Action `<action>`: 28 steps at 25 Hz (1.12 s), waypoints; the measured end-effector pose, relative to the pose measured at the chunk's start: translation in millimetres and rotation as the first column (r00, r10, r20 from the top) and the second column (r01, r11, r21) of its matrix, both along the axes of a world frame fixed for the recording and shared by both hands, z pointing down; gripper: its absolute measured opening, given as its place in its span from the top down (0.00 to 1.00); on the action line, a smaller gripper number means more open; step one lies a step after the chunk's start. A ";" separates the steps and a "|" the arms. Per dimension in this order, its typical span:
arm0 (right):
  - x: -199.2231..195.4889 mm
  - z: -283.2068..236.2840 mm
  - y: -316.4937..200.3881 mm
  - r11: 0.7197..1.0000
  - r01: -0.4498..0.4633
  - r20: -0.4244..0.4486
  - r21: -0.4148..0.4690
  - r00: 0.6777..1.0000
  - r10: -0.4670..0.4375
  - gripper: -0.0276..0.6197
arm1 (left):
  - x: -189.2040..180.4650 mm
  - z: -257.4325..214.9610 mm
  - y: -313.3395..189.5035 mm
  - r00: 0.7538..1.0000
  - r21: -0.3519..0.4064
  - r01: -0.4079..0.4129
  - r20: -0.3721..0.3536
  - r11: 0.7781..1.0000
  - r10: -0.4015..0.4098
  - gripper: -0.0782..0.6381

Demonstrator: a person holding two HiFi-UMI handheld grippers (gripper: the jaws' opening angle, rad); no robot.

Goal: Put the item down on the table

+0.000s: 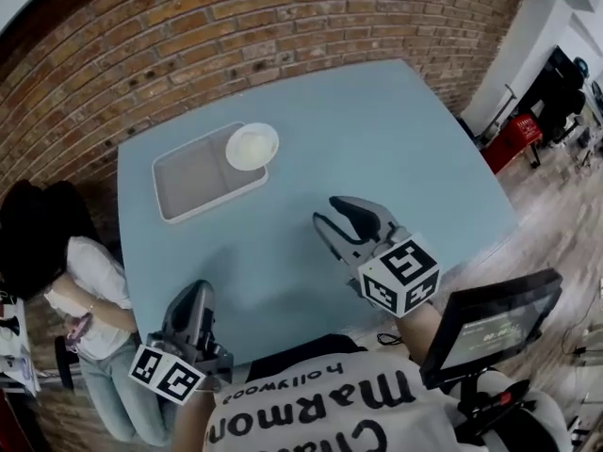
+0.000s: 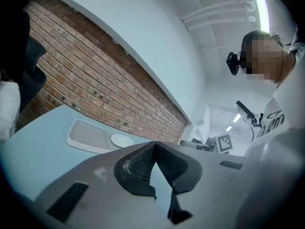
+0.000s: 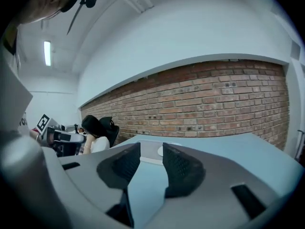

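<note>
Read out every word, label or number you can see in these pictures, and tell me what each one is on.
"hollywood": small print on the person's white shirt, upside down in the head view.
"MaRmon": large print on the same shirt.
"Cha": next line there, the rest cut off by the frame edge.
Screen: text too small to read.
Marker cubes: square patterns only, no letters.

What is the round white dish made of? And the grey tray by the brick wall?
The dish looks like glazed ceramic, or maybe hard plastic: smooth, evenly white, faintly shiny. The tray looks like matte plastic: pale grey, rounded corners, a raised moulded rim. I can't be sure of either.
</note>
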State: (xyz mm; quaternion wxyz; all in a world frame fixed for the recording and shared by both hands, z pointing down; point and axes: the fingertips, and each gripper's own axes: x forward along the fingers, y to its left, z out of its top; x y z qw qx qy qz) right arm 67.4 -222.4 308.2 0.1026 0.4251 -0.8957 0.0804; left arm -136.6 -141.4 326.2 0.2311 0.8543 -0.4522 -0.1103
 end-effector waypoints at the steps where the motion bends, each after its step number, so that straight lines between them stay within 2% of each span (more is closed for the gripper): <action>1: 5.6 -1.2 10.6 1.000 0.009 -0.006 0.000 1.000 -0.009 0.73 | 4.3 -3.4 8.7 1.000 0.006 0.008 -0.006 1.000 -0.008 0.88; 5: 23.1 -10.6 53.4 0.998 0.053 -0.015 0.022 0.998 -0.053 0.76 | 28.8 -16.5 38.8 1.000 0.049 0.002 0.000 0.999 -0.002 0.88; 11: 30.7 -25.4 103.8 0.995 0.096 0.003 0.041 0.995 -0.096 0.80 | 64.0 -43.6 89.2 0.998 0.127 -0.058 0.019 0.990 0.056 0.88; 14: 30.6 -21.3 113.3 0.994 0.102 0.008 0.041 0.995 -0.103 0.86 | 64.0 -38.7 97.2 0.998 0.134 -0.063 0.037 0.989 0.058 0.88; 28: 34.7 -30.4 146.4 0.987 0.151 -0.033 0.053 0.988 -0.149 0.86 | 73.2 -53.2 134.1 0.999 0.153 -0.036 0.045 0.988 0.029 0.88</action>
